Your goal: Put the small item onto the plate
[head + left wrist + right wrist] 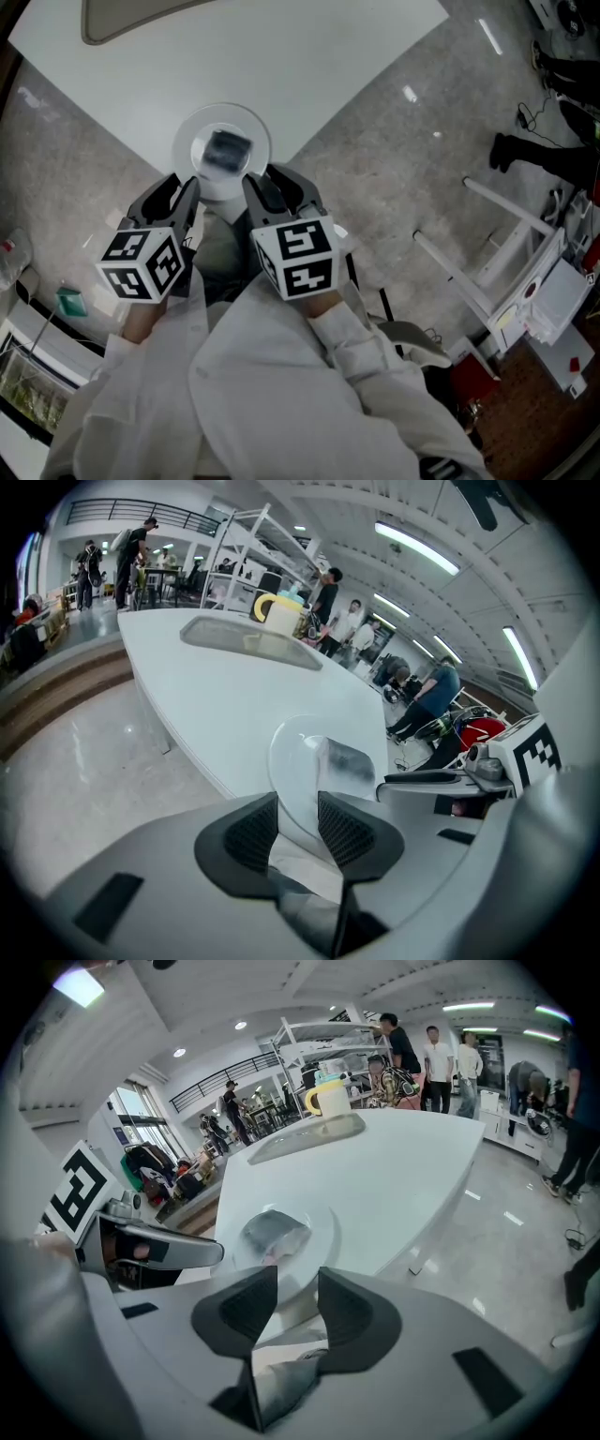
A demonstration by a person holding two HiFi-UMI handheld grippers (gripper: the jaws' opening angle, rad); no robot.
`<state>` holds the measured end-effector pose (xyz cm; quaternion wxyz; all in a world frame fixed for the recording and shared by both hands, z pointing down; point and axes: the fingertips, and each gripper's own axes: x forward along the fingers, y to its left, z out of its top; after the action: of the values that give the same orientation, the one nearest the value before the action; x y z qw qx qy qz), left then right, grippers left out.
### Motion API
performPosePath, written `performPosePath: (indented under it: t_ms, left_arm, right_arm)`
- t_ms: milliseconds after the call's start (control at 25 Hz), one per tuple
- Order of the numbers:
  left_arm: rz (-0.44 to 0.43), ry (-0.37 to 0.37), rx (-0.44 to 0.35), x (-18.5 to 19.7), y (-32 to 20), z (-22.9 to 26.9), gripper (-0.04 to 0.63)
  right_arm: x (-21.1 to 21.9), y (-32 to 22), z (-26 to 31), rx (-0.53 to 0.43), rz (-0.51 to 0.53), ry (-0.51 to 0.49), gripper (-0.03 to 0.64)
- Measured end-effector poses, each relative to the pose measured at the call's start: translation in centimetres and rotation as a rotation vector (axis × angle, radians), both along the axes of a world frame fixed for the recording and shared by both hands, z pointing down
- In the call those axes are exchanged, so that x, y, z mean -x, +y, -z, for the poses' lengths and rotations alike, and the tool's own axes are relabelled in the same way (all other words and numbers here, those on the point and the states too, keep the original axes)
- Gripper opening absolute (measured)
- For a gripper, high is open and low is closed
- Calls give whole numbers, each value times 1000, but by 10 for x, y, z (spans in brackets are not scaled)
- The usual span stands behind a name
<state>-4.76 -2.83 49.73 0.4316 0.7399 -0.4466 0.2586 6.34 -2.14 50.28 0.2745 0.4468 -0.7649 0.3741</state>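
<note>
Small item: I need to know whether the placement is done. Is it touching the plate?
Touching. The right gripper view shows the small item lying on the plate with no gap beneath, and the head view shows it inside the rim.

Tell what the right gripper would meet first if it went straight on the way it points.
Probably the near rim of the white plate, just beyond the open jaws of the right gripper; the small item lies further in. Depth is unclear.
</note>
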Motion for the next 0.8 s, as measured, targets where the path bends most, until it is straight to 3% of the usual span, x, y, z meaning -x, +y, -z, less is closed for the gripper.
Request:
performPosePath:
  t_ms: [800]
  left_arm:
    - [7,-1,-84,-15,-9,25,127]
  right_arm:
    - [-17,-17,28,-92,8,3,132]
